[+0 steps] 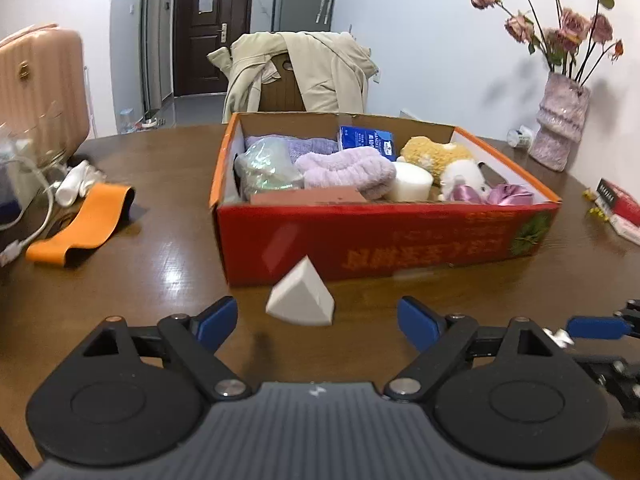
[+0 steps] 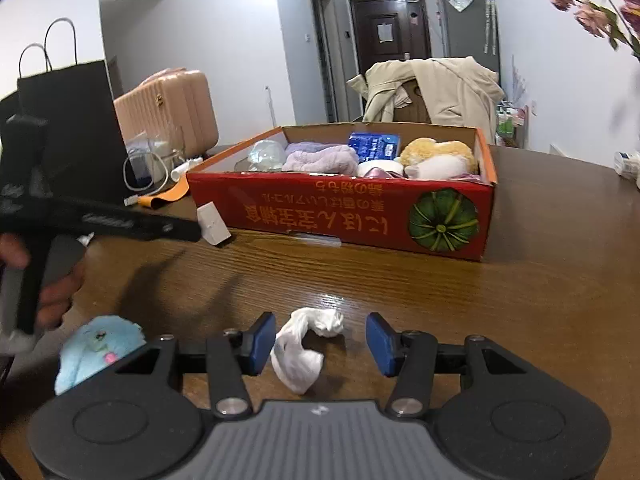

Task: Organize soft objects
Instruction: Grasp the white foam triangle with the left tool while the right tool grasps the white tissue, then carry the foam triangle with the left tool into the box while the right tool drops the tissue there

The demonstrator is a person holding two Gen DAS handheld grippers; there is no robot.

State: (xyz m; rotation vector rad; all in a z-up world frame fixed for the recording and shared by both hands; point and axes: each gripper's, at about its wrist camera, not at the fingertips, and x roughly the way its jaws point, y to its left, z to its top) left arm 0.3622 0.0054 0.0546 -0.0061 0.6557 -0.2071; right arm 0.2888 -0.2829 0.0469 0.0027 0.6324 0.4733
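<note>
A red cardboard box (image 1: 360, 240) sits on the wooden table, holding several soft things: a lilac towel (image 1: 348, 172), a yellow plush (image 1: 436, 154), a white sponge (image 1: 412, 184). A white wedge-shaped sponge (image 1: 300, 300) lies in front of the box, between the open fingers of my left gripper (image 1: 318, 320). In the right wrist view the box (image 2: 340, 212) is ahead, and a crumpled white cloth (image 2: 304, 344) lies between the open fingers of my right gripper (image 2: 320, 344). A blue plush (image 2: 96, 348) lies to its left. The wedge (image 2: 212, 224) shows by the left gripper's tip.
An orange strap (image 1: 84, 224), cables and a pink suitcase (image 1: 40, 84) are at the left. A vase of dried flowers (image 1: 560, 128) and a red packet (image 1: 620, 208) stand at the right. A chair with a beige coat (image 1: 296, 72) is behind the table. A black paper bag (image 2: 68, 128) stands at the left.
</note>
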